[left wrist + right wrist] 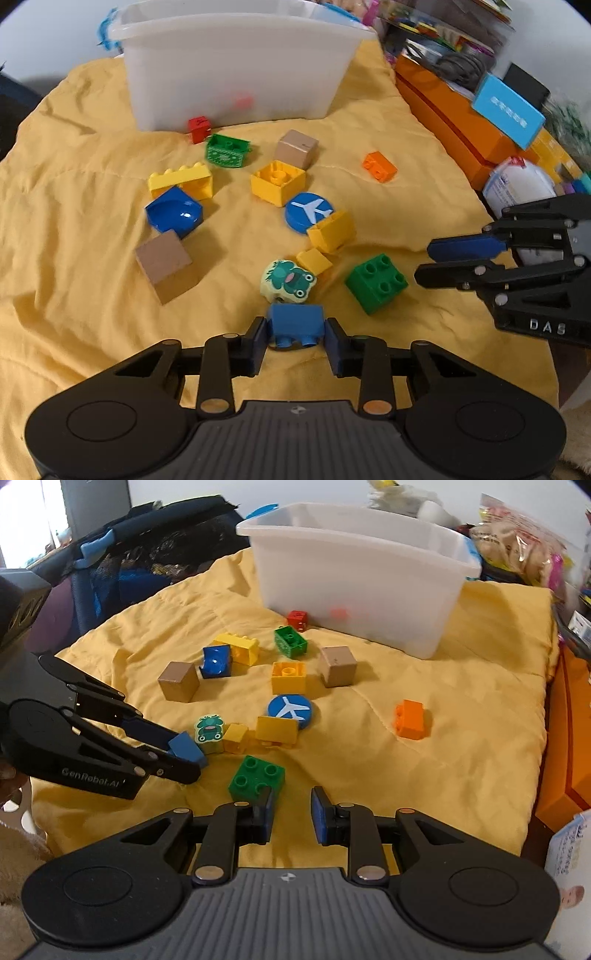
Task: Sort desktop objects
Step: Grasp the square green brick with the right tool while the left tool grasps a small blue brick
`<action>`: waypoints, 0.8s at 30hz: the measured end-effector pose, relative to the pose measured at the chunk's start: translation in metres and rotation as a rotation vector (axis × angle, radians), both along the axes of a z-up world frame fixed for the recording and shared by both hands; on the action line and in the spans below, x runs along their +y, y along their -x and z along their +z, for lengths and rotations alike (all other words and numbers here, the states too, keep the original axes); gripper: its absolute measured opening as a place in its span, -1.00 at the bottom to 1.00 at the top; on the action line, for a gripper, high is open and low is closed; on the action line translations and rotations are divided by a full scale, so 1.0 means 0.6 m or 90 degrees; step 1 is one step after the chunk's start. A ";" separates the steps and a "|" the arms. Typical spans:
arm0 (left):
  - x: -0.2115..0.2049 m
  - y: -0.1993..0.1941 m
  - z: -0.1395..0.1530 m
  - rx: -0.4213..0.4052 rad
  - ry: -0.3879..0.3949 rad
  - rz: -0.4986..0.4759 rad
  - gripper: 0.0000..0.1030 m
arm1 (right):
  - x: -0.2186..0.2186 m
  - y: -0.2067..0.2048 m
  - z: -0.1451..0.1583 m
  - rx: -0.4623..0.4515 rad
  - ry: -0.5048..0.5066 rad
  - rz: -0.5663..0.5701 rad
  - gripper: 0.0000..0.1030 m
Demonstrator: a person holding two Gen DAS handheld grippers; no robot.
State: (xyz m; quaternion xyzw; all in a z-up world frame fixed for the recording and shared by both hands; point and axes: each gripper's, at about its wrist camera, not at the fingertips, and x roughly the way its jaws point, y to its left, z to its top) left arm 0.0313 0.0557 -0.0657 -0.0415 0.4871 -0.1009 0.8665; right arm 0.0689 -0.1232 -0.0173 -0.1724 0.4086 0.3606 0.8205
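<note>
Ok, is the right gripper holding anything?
No, the right gripper is open and empty, with the green brick just ahead of its left finger.

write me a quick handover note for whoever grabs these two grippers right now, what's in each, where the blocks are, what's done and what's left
Left gripper: shut on a blue block, low over the yellow cloth beside the frog block.
Right gripper: open, holding nothing, its left finger right by the green four-stud block.
White bin: stands at the far end; something red shows faintly through its wall, so at least one piece seems sorted.
Left: the blue block in hand, plus the rest on the cloth, including the orange block, the plane disc, two brown cubes and several yellow bricks.
</note>
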 end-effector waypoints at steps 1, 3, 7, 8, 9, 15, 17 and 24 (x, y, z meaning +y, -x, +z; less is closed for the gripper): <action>-0.002 0.001 0.004 0.008 -0.007 -0.015 -0.29 | -0.001 0.001 0.003 -0.003 -0.001 -0.001 -0.51; 0.000 0.003 0.016 0.036 -0.013 -0.058 -0.29 | -0.001 0.004 0.008 -0.015 0.000 0.002 -0.46; 0.001 0.006 0.034 0.103 -0.090 -0.165 -0.29 | -0.002 0.006 0.008 -0.017 -0.002 0.006 -0.45; 0.002 0.004 0.035 0.131 -0.104 -0.199 -0.29 | -0.001 0.006 0.007 -0.014 -0.005 0.006 -0.45; 0.004 0.002 0.034 0.153 -0.120 -0.225 -0.29 | 0.000 0.006 0.006 -0.012 -0.008 0.008 -0.45; -0.003 -0.031 0.022 0.194 -0.176 -0.277 -0.19 | 0.003 0.014 0.003 -0.006 -0.015 0.004 -0.44; -0.013 -0.037 0.031 0.153 -0.185 -0.268 0.03 | 0.002 0.015 0.002 -0.005 -0.012 0.000 -0.44; 0.026 -0.005 0.075 0.010 -0.076 -0.096 0.04 | -0.002 0.007 -0.001 0.007 -0.014 -0.005 -0.42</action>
